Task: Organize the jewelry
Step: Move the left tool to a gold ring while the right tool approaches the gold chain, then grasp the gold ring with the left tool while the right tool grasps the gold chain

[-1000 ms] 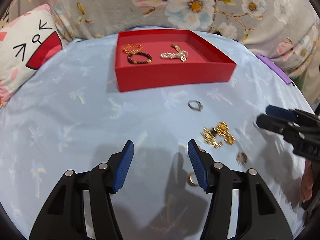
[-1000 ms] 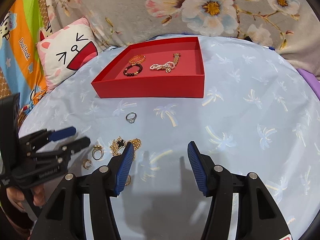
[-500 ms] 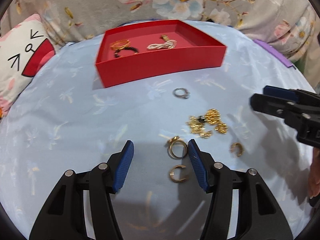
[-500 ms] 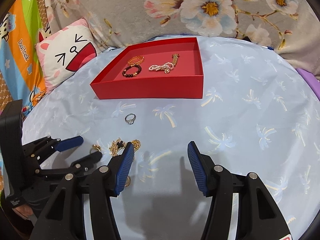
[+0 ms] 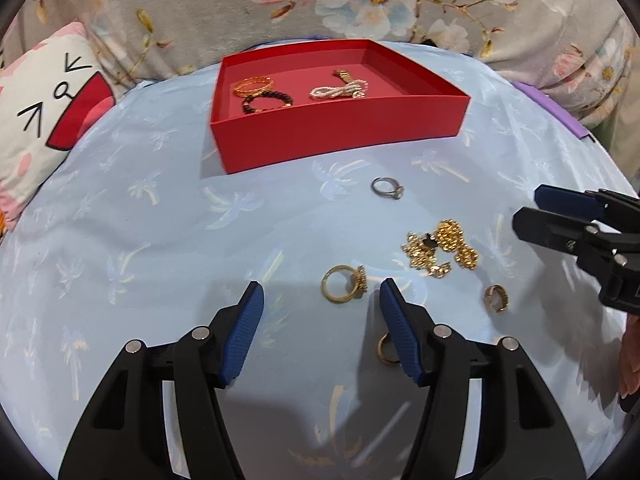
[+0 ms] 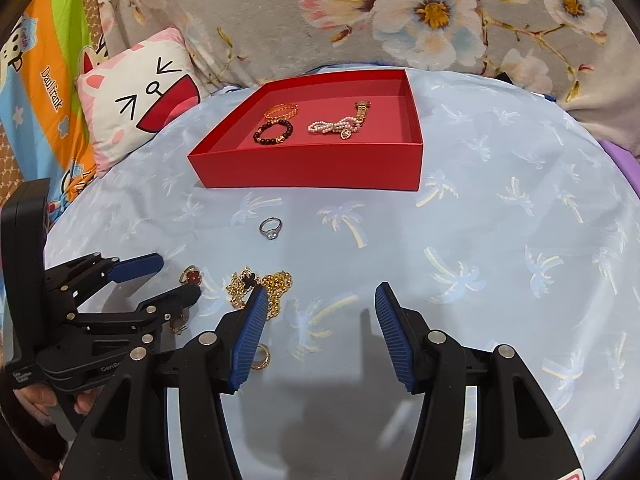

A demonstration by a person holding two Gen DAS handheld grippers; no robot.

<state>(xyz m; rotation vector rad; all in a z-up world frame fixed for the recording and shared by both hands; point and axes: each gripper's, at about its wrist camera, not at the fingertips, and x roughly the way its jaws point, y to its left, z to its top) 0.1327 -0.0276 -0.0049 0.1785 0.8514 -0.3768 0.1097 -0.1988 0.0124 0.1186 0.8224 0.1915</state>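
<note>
My left claw [image 5: 320, 304] gapes wide, empty, just short of a gold ring [image 5: 343, 283]. Only the right view shows its red stone. My right claw [image 6: 318, 312] gapes too, over bare desk [image 6: 500, 248] before the red tray [image 6: 316, 168].

The striped cartoon cloth [image 6: 52, 92] reads "Daul frank"; the left gripper [image 6: 176, 278] shows "GenRo" (cut off).

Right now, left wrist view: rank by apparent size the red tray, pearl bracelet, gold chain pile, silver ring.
1. red tray
2. pearl bracelet and gold chain pile: look alike, and the pile lies nearer the camera, so unranked
3. silver ring
</note>
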